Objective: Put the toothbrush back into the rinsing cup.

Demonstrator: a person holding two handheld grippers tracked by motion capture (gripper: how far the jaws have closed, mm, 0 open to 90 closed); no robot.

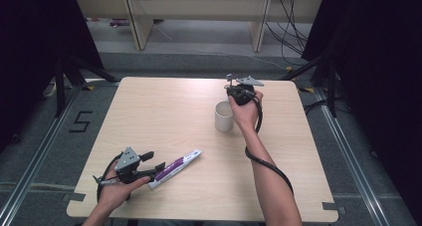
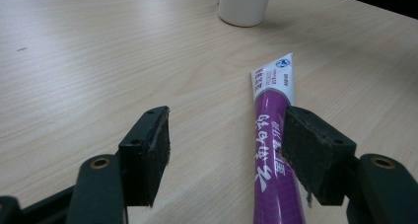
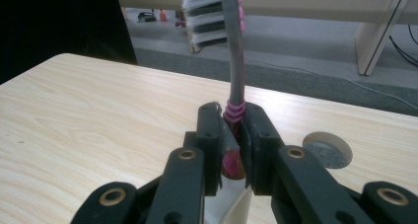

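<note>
Right claw (image 3: 231, 130) grips a toothbrush (image 3: 231, 51) above the cup (image 1: 224, 116); left claw (image 2: 224, 152) gapes around toothpaste (image 2: 273, 150), ungrasped, at the bench's (image 1: 164, 111) near left.

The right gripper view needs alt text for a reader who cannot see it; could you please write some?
The right tongs are shut on the grey handle of a toothbrush, which stands upright with its bristled head at the top. Behind lies a pale wooden table with a round cable hole.
</note>
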